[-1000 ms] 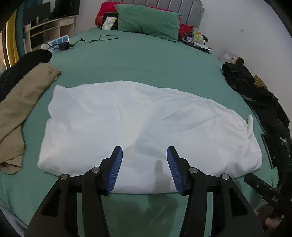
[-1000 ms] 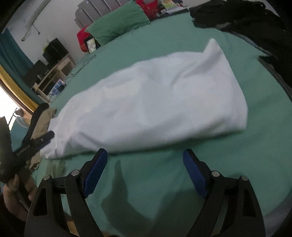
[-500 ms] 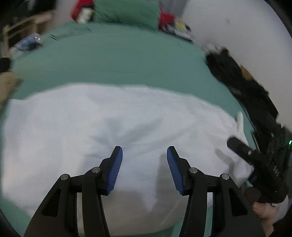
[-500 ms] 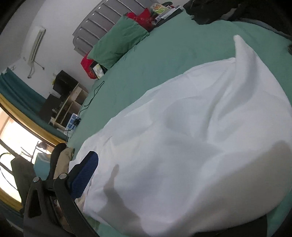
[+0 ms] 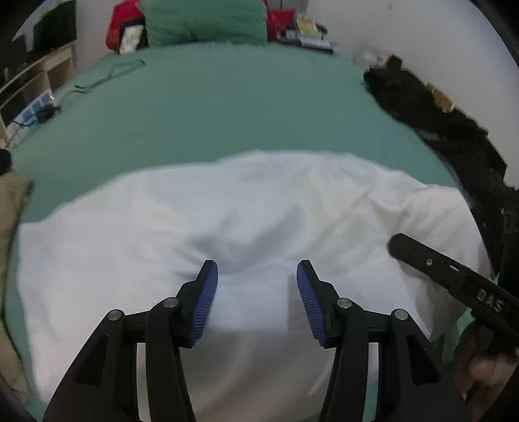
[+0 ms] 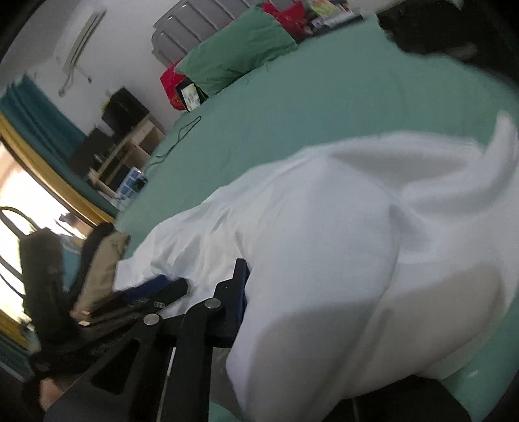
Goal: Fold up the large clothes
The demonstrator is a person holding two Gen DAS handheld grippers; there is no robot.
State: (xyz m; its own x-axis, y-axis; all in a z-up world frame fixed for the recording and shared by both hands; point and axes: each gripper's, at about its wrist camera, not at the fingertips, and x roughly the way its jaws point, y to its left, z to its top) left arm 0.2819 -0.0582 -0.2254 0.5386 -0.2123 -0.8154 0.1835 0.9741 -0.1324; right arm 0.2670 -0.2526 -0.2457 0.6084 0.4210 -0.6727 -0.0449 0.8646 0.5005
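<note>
— Where was there room to pass?

— Over the green sheet [image 5: 227,107] beyond the white garment [image 5: 246,211]; that stretch lay bare up to the green pillow [image 5: 204,19].

— And the sides?

— A heap of black clothes [image 5: 431,120] lined the right edge by the wall. A tan garment [image 5: 13,207] lay at the left edge, with a power strip [image 5: 35,108] and cable farther up.

— Near the garment itself?

— The right gripper [image 5: 454,279] crossed its right corner, blocking that side.
</note>
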